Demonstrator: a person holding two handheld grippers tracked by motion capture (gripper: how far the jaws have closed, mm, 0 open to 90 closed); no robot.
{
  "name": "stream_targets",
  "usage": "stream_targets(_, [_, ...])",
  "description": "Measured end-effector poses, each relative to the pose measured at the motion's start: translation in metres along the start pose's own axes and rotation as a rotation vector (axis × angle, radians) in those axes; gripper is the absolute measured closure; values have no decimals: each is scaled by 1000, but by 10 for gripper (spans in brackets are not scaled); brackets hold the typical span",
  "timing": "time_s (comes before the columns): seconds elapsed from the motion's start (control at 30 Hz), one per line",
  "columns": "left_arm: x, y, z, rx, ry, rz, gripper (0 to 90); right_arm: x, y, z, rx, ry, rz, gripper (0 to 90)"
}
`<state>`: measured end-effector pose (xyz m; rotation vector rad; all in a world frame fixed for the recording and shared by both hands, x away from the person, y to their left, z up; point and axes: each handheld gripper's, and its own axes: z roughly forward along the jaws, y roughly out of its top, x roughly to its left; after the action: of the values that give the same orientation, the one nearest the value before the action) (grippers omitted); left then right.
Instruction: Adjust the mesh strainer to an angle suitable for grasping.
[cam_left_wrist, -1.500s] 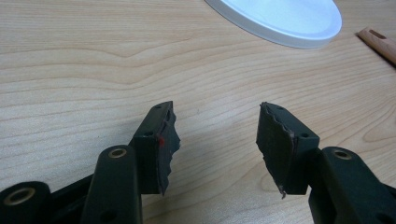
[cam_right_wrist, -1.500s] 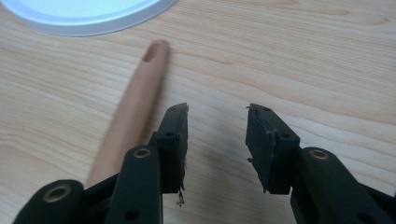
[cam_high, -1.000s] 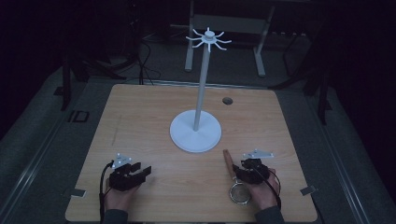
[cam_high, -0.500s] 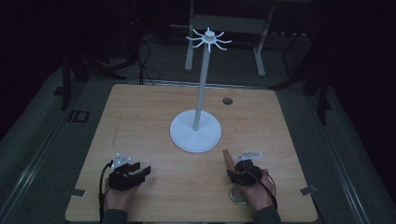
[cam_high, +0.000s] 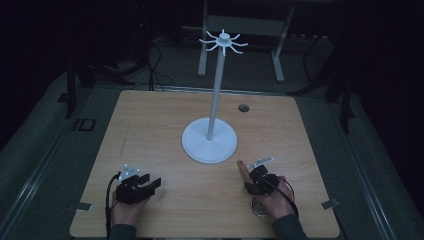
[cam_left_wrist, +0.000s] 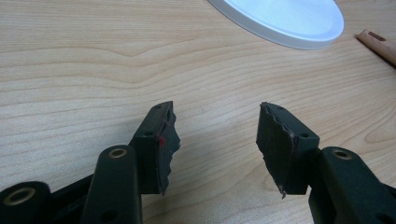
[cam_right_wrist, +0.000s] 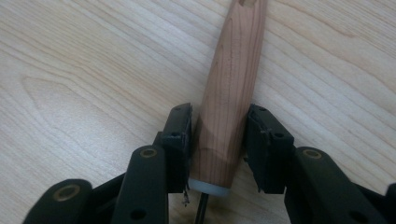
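Note:
A wooden-handled utensil lies near the table's front right; its handle (cam_high: 242, 168) points toward the white stand and its round metal head (cam_high: 260, 206) sits under the person's right hand. My right gripper (cam_high: 250, 181) is shut on the wooden handle (cam_right_wrist: 233, 70), one jaw on each side (cam_right_wrist: 219, 121), low over the table. My left gripper (cam_high: 152, 184) rests at the front left, open with nothing between its jaws (cam_left_wrist: 215, 121). The handle's tip (cam_left_wrist: 378, 44) appears far off in the left gripper view.
A white stand with a round base (cam_high: 209, 146) and a tall pole topped by a ring of hooks (cam_high: 223, 42) stands mid-table; its base (cam_left_wrist: 285, 18) lies ahead of the left gripper. A small round hole (cam_high: 243, 107) sits at the back of the wooden table (cam_high: 150, 130).
My right gripper has shifted a little left and forward along the utensil onto its wooden handle. The left gripper and the stand have not moved.

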<state>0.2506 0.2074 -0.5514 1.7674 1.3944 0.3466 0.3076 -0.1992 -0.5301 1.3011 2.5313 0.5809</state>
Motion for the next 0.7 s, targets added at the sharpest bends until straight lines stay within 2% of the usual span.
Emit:
stream_targets(0.23, [0,0,0,0,-1,-2,469,-3,2,-2,64,24,4,607])
stream_targets(0.47, [0,0,0,2,0,0,469,-5,2,-4,88,32,0,628])
stream_targets(0.7, [0,0,0,3,-1,1,469,-6,3,-5,125,33,5,602])
